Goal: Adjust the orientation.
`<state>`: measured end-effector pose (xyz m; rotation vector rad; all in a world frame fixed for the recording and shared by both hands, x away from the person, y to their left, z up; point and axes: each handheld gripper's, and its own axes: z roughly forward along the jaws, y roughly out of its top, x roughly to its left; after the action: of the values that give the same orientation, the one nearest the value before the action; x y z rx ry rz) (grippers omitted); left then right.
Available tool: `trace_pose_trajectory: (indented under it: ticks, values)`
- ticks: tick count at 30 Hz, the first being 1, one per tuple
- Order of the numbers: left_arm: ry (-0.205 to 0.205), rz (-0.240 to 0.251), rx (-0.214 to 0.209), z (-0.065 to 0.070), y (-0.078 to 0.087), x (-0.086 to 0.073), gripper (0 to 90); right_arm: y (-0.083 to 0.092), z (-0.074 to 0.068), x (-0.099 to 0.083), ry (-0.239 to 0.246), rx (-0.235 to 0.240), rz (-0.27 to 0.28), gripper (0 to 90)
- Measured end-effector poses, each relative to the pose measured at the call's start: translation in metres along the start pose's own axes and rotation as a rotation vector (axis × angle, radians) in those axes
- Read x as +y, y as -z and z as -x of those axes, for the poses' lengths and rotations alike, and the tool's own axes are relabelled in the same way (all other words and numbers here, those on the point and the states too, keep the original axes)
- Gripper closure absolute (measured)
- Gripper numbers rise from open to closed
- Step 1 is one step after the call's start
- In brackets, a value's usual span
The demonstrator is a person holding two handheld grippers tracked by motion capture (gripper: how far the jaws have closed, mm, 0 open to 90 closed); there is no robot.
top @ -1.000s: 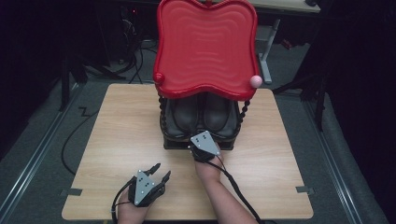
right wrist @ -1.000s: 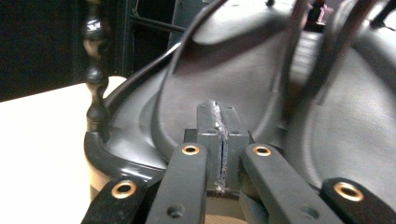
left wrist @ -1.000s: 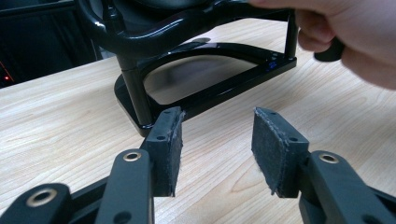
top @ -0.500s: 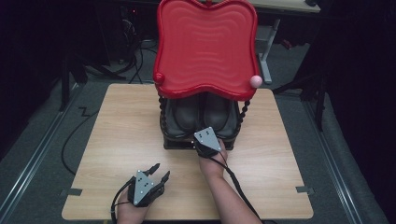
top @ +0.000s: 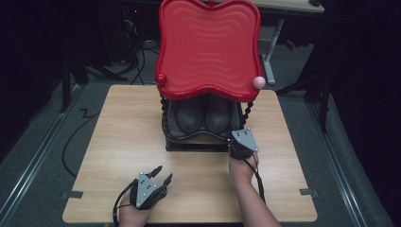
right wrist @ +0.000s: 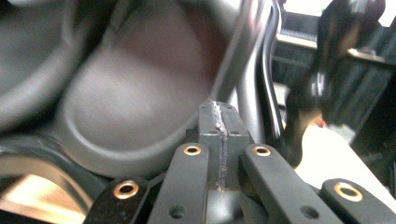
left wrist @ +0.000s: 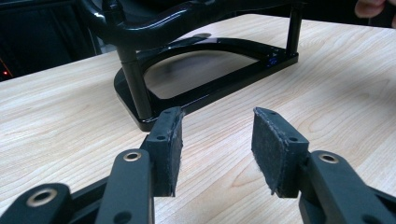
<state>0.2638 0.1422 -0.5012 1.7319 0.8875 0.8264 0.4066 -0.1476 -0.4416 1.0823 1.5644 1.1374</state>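
Observation:
A black stand (top: 196, 144) carries a wavy red tray (top: 208, 47) on top, and a pair of dark shoes (top: 189, 116) sits on the shelf under it. My right gripper (top: 239, 134) is shut with nothing in it, at the stand's front right corner. In the right gripper view its closed jaws (right wrist: 217, 109) point at the rounded toe of a shoe (right wrist: 140, 107), blurred and very close. My left gripper (top: 163, 172) rests open near the table's front edge. In the left gripper view its pads (left wrist: 217, 126) stand apart, facing the stand's base (left wrist: 201, 88).
The wooden table (top: 118, 132) has bare room on both sides of the stand. A pink ball (top: 258, 82) and a red ball (top: 161, 78) cap the tray's front corners. Dark floor, cables and a desk leg lie beyond the table.
My right gripper has slid to the right, from the middle of the stand's front to its right front corner, still shut. The left gripper has stayed where it was.

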Motion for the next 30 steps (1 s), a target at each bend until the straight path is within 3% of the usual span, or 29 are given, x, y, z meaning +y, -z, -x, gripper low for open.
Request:
trace_pose_trajectory:
  ticks: [3, 11, 15, 18, 22, 24, 26, 28, 30]
  values:
    - [-0.002, 0.004, 0.001, 0.001, 0.0, 0.0, 53.3, -0.005, -0.001, -0.006, -0.004, 0.008, -0.022, 90.0]
    - [0.0, 0.001, 0.001, 0.0, 0.0, 0.0, 53.2, -0.005, -0.009, -0.007, 0.011, 0.027, -0.011, 88.8]
    - [0.001, 0.004, 0.003, -0.002, 0.001, 0.0, 53.2, 0.004, -0.004, -0.004, 0.013, 0.041, 0.007, 84.0]
    - [0.002, 0.001, 0.001, -0.002, 0.0, -0.001, 53.2, 0.021, 0.002, -0.006, 0.01, 0.087, 0.017, 75.4]
    - [-0.007, -0.004, 0.004, -0.002, 0.0, -0.001, 52.9, 0.041, 0.013, -0.019, -0.017, 0.158, -0.009, 60.3]
    - [-0.017, -0.01, 0.008, -0.002, -0.001, -0.002, 52.2, 0.05, 0.022, -0.033, -0.027, 0.203, -0.052, 51.2]
    - [-0.03, -0.031, 0.015, -0.002, -0.003, -0.004, 51.2, 0.054, 0.029, -0.046, -0.01, 0.23, -0.102, 41.1]
    - [-0.017, -0.042, 0.012, -0.003, -0.005, -0.006, 49.9, 0.058, 0.037, -0.059, 0.012, 0.246, -0.157, 32.5]
    - [-0.017, -0.046, 0.006, -0.004, -0.006, -0.006, 48.9, 0.062, 0.047, -0.067, -0.01, 0.257, -0.214, 25.2]
